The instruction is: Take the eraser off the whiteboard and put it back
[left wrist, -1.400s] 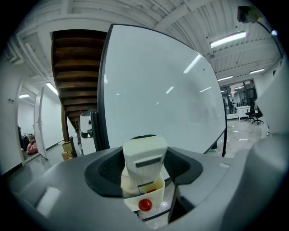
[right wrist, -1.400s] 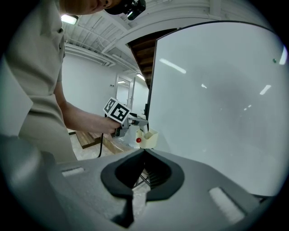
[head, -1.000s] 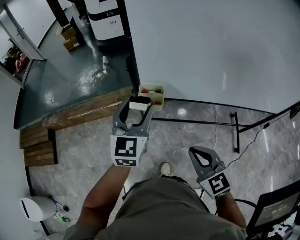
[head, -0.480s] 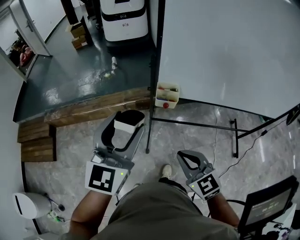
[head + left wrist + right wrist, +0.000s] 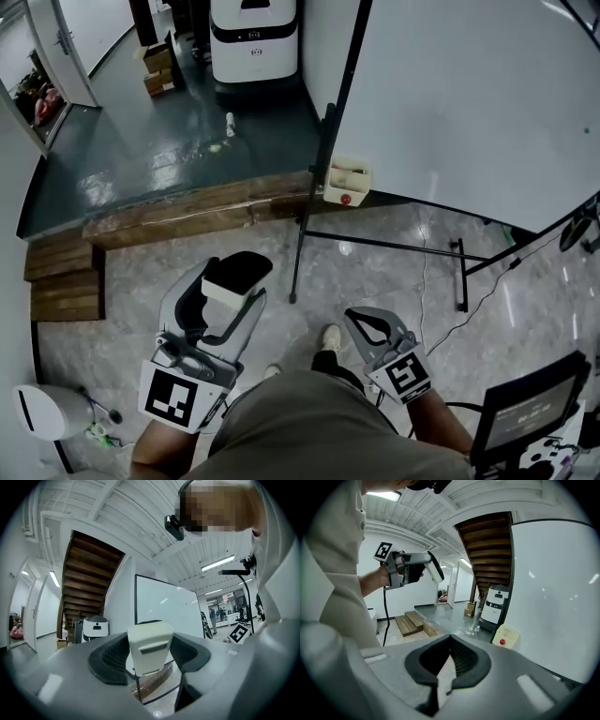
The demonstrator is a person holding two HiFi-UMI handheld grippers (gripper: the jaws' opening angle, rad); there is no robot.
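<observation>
My left hand-held gripper (image 5: 234,278), clamped on the eraser (image 5: 225,289), has carried it off the whiteboard (image 5: 469,103), so putting it back comes next.

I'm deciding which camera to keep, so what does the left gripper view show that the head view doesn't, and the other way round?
Only the left gripper view: the underside of a wooden staircase, ceiling light strips and people far off.
Only the head view: the person's shoe, a small box at the whiteboard's lower corner, and a screen.
Both: the eraser clamped in the left gripper, the whiteboard and a white machine beside it.
</observation>
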